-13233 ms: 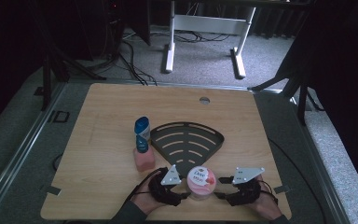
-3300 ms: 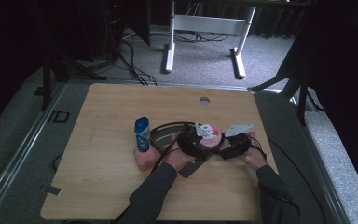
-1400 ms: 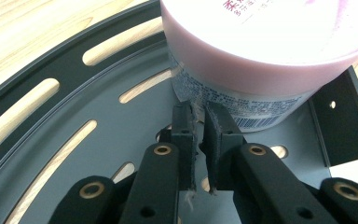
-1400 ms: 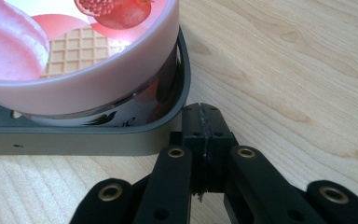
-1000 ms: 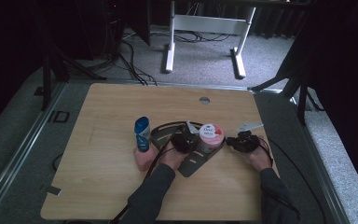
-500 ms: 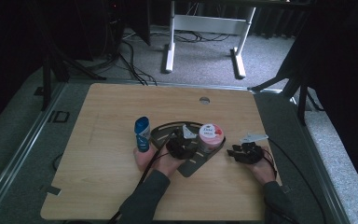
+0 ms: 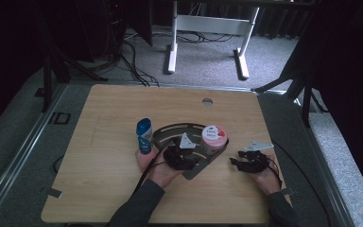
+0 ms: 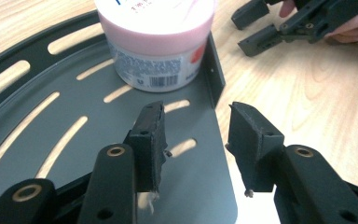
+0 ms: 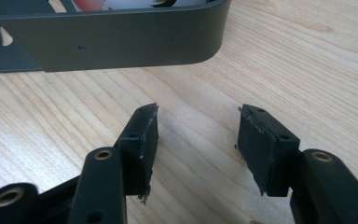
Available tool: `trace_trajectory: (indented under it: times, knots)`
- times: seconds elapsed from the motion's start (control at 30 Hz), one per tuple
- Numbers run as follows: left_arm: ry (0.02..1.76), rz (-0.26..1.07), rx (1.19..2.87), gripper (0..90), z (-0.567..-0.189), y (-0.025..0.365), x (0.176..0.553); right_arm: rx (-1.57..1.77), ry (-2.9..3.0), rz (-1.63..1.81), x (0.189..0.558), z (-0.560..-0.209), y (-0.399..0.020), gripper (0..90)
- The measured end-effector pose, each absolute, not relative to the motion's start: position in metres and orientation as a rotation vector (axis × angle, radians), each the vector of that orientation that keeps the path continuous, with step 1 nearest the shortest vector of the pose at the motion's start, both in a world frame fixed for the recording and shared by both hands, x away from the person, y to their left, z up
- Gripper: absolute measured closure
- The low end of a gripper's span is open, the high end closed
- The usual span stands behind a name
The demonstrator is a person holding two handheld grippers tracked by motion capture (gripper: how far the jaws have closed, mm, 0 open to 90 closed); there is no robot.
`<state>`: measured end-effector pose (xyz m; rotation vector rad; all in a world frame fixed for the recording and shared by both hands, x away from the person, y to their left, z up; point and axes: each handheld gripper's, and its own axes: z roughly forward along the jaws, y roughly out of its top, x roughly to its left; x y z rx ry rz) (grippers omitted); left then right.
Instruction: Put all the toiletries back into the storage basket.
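While the wooden table (image 7: 104,123) takes the middle of the high view, a blue bottle (image 7: 144,135) stands upright left of centre, touching the left edge of a dark slotted fan-shaped tray (image 7: 170,135). Just to the right, the left gripper (image 7: 183,160) lies over the lower part of this tray; in the left gripper view its jaws stand apart with nothing between them, above the tray floor. A pink Dove jar (image 7: 213,138) with white lid stands in the right corner of the tray, against its wall. Farther right, the right gripper (image 7: 238,161) rests on bare wood just beside the tray, jaws wide and empty.
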<state>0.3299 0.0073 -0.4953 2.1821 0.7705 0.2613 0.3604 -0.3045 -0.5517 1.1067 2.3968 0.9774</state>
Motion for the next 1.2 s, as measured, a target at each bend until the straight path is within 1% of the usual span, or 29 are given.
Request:
trace_trajectory:
  times: [0.13, 0.37, 0.77, 1.2]
  knots:
    - [0.766, 0.253, 2.178, 55.8, -0.492, 0.015, 0.324, 1.116, 2.383, 0.986, 0.358, -0.553, -0.303, 43.9]
    - [0.739, 0.267, 2.186, 55.7, -0.484, 0.028, 0.311, 1.122, 2.360, 0.992, 0.355, -0.555, -0.303, 42.2]
    - [0.740, 0.280, 2.192, 55.4, -0.478, 0.051, 0.301, 1.142, 2.327, 1.012, 0.351, -0.557, -0.303, 41.2]
    - [0.723, 0.262, 2.203, 55.1, -0.473, 0.077, 0.293, 1.151, 2.314, 1.018, 0.351, -0.558, -0.303, 40.1]
